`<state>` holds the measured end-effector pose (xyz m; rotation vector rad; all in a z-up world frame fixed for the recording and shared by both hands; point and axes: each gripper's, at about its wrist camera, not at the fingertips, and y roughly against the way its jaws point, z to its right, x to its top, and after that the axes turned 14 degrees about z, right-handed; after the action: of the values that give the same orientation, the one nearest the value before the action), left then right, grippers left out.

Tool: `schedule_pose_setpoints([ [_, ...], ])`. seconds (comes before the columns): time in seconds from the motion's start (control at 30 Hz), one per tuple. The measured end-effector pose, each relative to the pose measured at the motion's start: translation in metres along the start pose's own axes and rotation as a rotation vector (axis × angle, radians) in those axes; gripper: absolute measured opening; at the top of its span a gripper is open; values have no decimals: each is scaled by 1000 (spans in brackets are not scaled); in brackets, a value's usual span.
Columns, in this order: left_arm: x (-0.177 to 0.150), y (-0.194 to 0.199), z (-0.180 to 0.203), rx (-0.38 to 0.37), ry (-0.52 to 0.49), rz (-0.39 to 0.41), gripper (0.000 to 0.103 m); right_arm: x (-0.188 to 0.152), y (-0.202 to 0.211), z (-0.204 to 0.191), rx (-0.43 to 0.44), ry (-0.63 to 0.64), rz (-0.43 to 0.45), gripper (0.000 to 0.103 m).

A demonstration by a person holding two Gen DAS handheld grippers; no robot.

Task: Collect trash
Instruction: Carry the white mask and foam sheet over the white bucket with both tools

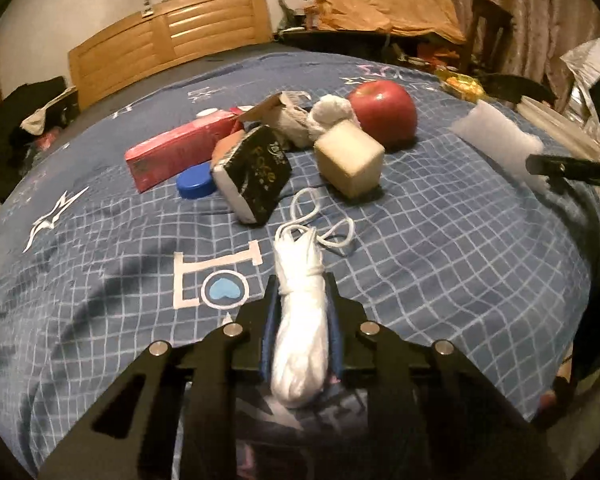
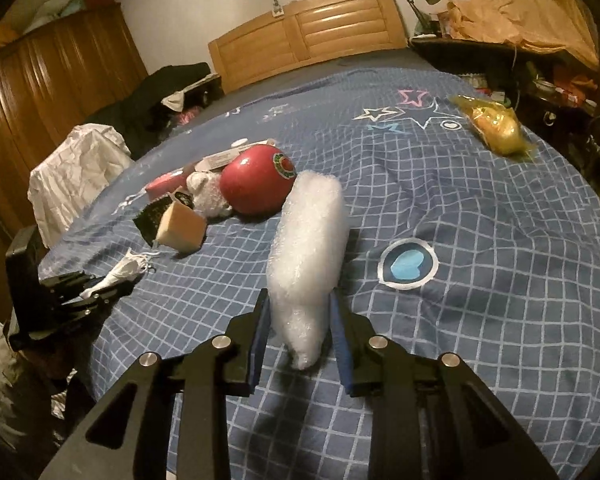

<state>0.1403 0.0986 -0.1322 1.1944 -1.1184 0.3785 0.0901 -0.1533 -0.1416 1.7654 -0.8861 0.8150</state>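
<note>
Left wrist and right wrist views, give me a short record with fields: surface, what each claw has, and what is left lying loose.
surface: blue checked bedspread
left claw: shut on white string bundle
right claw: shut on bubble wrap roll
loose pile: red apple, beige foam block, black tissue pack, red box, blue cap
apart: yellow wrapper

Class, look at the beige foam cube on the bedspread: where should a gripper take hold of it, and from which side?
Grip the foam cube across two opposite flat side faces, coming down from above on its near side. It sits slightly tilted with its top face clear, but the apple and a white wad crowd its far side, so that approach looks cramped.
</note>
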Motion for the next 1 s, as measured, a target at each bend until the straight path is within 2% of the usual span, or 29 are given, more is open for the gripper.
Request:
schedule_pose_setpoints([
  [0.13, 4, 13, -1, 34, 117, 2, 19, 2, 14, -3, 23, 13, 35, 28],
  [0.27, 17, 37, 17, 51, 173, 60, 19, 9, 35, -6, 42, 16, 83, 28],
  [0.47, 58, 55, 47, 77, 280, 137, 19, 28, 89, -18, 54, 49, 196, 28],
  [0.73, 107, 59, 107, 132, 211, 216, 19, 46, 153, -19, 57, 56, 307, 28],
  [1.0, 154, 44, 171, 81, 123, 248, 19, 61, 213, 11, -19, 50, 401, 28],
])
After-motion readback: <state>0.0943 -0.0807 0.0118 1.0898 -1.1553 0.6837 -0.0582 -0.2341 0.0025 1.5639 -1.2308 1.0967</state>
